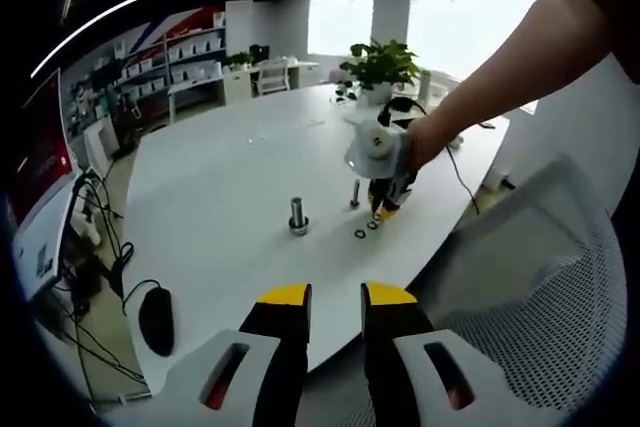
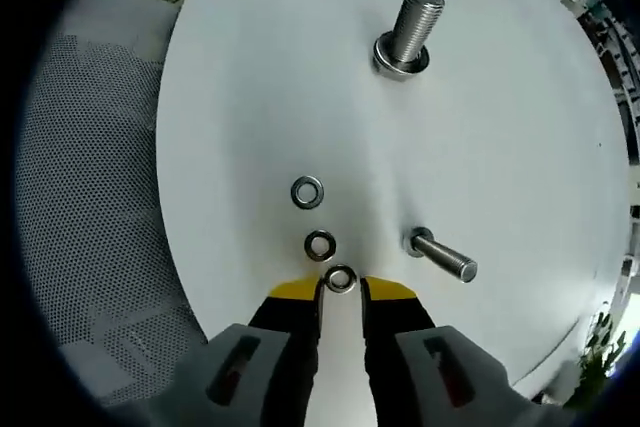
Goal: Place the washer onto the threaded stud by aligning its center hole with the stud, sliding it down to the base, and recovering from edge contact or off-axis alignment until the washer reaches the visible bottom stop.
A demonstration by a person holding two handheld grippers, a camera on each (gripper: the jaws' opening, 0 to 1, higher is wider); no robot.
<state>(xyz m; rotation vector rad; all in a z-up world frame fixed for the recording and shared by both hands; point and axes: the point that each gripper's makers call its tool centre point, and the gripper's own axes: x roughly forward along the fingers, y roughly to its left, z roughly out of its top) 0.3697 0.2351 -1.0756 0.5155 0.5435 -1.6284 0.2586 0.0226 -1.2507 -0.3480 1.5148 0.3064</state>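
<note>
A: While the right gripper (image 2: 340,287) hung over the white table (image 2: 250,67), where was the washer?

B: Nearest washer (image 2: 340,279) lay flat on the tabletop right at the yellow jaw tips, between them. Jaws stood a little apart; couldn't tell if they were touching it. Two more washers, a middle one (image 2: 320,244) and a far one (image 2: 307,192), lay in a loose line beyond it, each apart from the next. All three were small metal rings, shiny, flat.

A: Studs?

B: Large threaded stud (image 2: 412,25) stood upright farther out, thick, grey metal, with a ring at its base. Small threaded stud (image 2: 440,255) stood just right of the washers, thinner, no washer on it. In the left gripper view the same large stud (image 1: 298,215) and small stud (image 1: 355,193) stood near the table's near edge.

A: Left gripper?

B: Left gripper (image 1: 335,297) was held back off the table edge, jaws parted, nothing between them. From there the right gripper (image 1: 385,209) showed pointing down at the washers (image 1: 366,229), a person's bare forearm (image 1: 500,77) behind it.

A: Containers?

B: Just a white pot with a leafy plant (image 1: 378,65) at the far side. Black mouse (image 1: 156,319) with its cable near the left edge. White mesh chair (image 1: 540,287), perforated back, on the right.
</note>
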